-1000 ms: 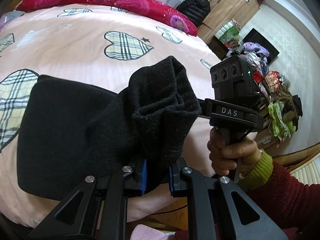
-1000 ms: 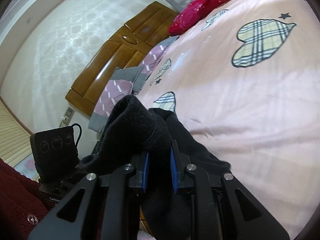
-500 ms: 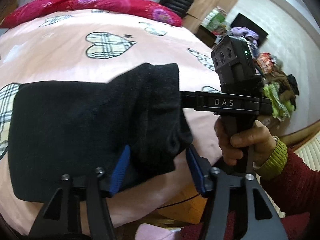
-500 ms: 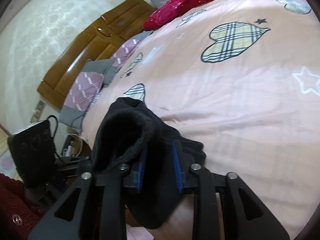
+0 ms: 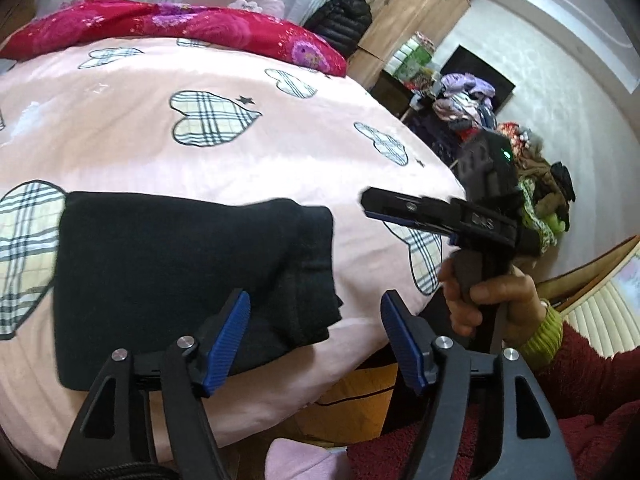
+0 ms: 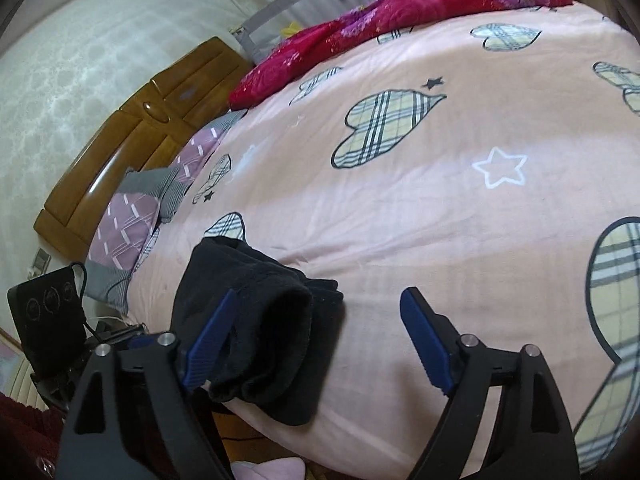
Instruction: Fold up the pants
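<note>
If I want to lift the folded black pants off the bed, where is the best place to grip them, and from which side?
Probably grip the black pants at the thick layered end near the bed's edge, coming from that edge. There the stacked folds give the jaws something to pinch, while the rest lies flat on the bedcover.

- Right gripper [image 5: 370, 204], seen from the left wrist view: pale lettering stood on the side of its black body, too blurred to read with certainty;
- No other text, label, brand, number or sign was legible in either view.
</note>
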Tool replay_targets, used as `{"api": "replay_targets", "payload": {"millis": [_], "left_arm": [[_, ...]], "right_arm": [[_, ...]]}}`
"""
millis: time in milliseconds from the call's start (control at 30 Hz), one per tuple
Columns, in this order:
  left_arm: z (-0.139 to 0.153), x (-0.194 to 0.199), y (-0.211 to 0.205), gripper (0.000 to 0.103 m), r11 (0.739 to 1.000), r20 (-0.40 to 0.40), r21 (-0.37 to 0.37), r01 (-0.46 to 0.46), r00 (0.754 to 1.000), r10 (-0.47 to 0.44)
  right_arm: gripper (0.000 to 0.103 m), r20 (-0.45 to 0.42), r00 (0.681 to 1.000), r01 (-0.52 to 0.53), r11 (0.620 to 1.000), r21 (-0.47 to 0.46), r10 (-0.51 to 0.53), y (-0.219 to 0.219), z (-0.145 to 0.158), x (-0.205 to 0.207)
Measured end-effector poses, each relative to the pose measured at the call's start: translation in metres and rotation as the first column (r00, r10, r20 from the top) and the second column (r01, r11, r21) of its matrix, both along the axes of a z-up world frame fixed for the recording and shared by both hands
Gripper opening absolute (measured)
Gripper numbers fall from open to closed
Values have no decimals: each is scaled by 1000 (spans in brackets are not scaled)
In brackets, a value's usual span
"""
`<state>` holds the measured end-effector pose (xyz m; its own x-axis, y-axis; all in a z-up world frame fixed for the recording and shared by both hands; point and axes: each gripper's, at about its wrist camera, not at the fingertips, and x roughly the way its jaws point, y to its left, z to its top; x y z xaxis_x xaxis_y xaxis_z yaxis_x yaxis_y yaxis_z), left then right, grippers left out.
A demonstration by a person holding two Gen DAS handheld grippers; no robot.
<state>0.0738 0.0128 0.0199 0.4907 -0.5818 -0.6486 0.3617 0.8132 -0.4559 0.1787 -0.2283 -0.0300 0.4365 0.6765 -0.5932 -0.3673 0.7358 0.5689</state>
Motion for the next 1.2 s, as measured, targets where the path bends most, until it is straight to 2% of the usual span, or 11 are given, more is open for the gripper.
{"api": "replay_targets", "payload": {"millis": [167, 333, 667, 867, 1033, 1200], "left_arm": [[7, -3, 32, 72, 997, 7, -18, -77, 997, 77], [8, 0, 63, 74, 989, 5, -15, -145, 989, 145], [-1, 15, 109, 80, 968, -28, -5, -249, 968, 249], [-26, 30, 126, 80, 966, -102, -14, -256, 962, 254], [-48, 41, 139, 80, 962, -180, -84, -261, 953, 243], [-62, 50, 141, 80, 961, -220, -96, -258, 947, 233]], "right_arm": [[90, 27, 999, 20, 1000, 2, -20, 12, 18, -15], [90, 28, 1000, 14, 1000, -3, -14, 28, 24, -27], [92, -26, 1000, 3, 1000, -27, -3, 46, 9, -42], [92, -88, 996, 32, 999, -4, -32, 44, -7, -40], [92, -120, 992, 35, 999, 13, -33, 48, -22, -37], [92, -155, 988, 21, 999, 42, -14, 53, -40, -33]]}}
